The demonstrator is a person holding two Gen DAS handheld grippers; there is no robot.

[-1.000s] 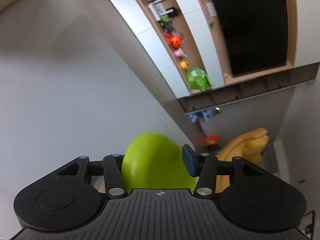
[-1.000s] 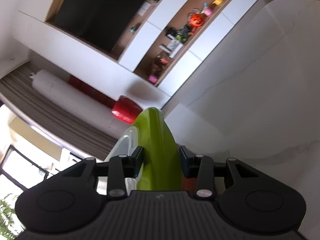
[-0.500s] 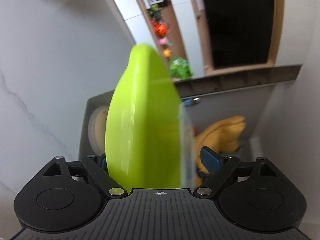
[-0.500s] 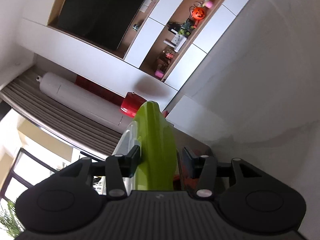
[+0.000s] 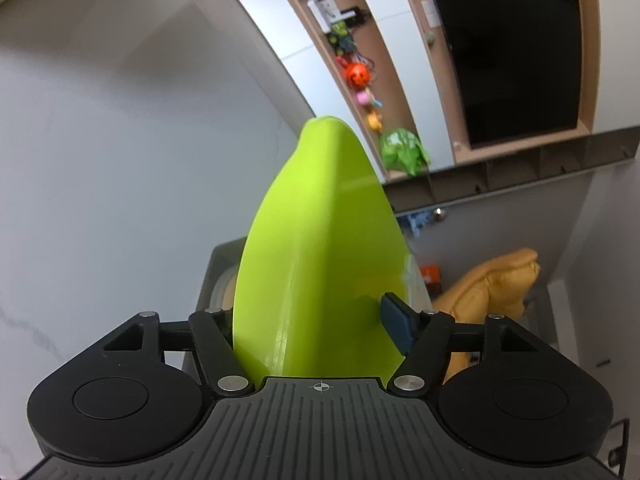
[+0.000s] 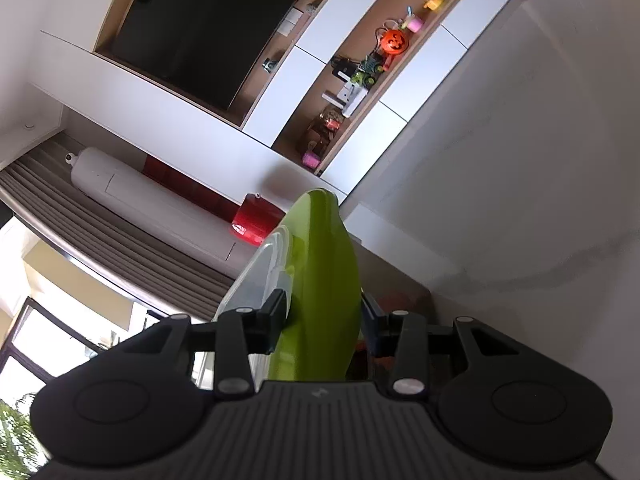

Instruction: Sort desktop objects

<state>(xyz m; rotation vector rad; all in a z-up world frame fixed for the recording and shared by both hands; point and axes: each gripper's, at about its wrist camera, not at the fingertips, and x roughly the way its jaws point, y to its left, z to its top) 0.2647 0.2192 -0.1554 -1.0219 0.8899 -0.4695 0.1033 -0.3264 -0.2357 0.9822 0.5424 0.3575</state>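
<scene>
Between the left gripper's [image 5: 316,320] closing jaws sits a lime-green lid [image 5: 320,248], edge-on. The right gripper [image 6: 324,312] is clamped on the same lid [image 6: 320,280].

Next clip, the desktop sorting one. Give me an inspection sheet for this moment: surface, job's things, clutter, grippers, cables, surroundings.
Surface: white marble-look table, bare where it shows.
Job's things: lime-green container with a clear lid, on edge between both grippers; behind it a grey bin with a pale round thing inside, unclear.
Clutter: yellow cloth beside the bin.
Grippers: left gripper jaws closing, the container between them, blue pad against its side; right gripper clamped on the container.
Cables: nothing seen on the table.
Surroundings: dark screen; wall shelf with an orange pumpkin toy and other toys; white cylinder; window lower left in the right wrist view.
</scene>
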